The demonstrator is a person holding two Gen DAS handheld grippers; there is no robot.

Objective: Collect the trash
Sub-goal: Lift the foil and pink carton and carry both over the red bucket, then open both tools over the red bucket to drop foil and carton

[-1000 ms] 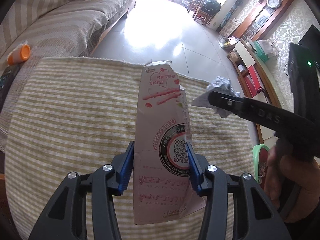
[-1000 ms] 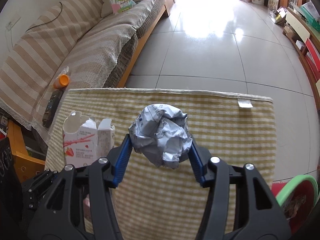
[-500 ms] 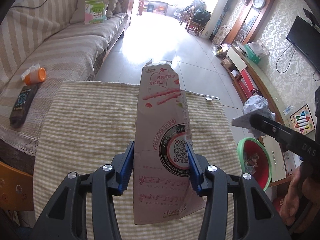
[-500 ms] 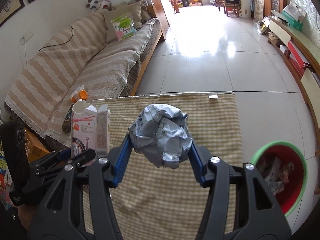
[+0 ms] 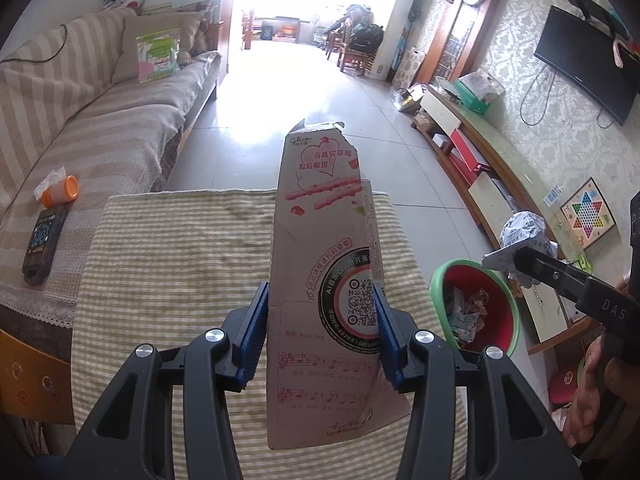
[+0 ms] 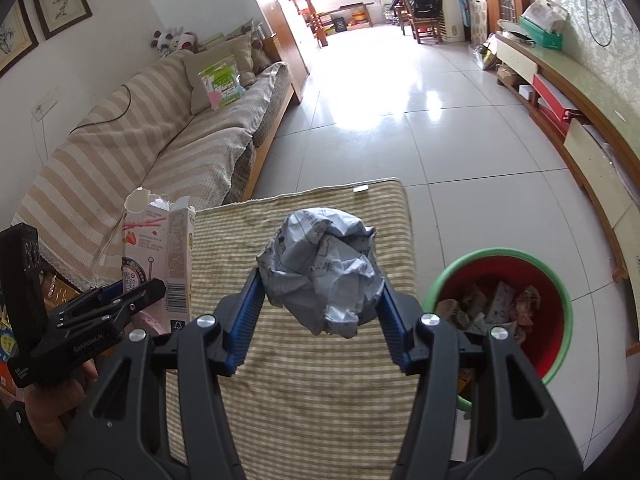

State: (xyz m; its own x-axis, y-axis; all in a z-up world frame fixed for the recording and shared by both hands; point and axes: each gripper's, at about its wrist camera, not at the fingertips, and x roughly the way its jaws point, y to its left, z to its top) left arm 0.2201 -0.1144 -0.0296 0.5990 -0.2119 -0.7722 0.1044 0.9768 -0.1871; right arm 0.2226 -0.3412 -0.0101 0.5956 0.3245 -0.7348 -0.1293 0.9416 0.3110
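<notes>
Cardboard, pink and torn at its top flap: the snack box stands upright at frame centre of the left wrist view, clamped at its lower half between the blue pads of the left gripper. Crumpled grey paper sits at centre of the right wrist view, pinched by the right gripper. Both are held clear above the striped cloth. A red bin with green rim stands at right of that view, already holding scraps.

Risks, as judged:
- The paper ball is not yet over the bin mouth; releasing it here would likely drop it on the cloth edge or the floor.
- The ball bulges forward of the pads, so the hold may be shallow; a jolt could shed it.
- The box is gripped low and is tall; a swing toward the bin could let it pivot or strike the rim.

Change from the earlier frames: the bin, then barely visible at lower right, now shows whole, and both items have risen and shifted toward it. Grips are unchanged.
</notes>
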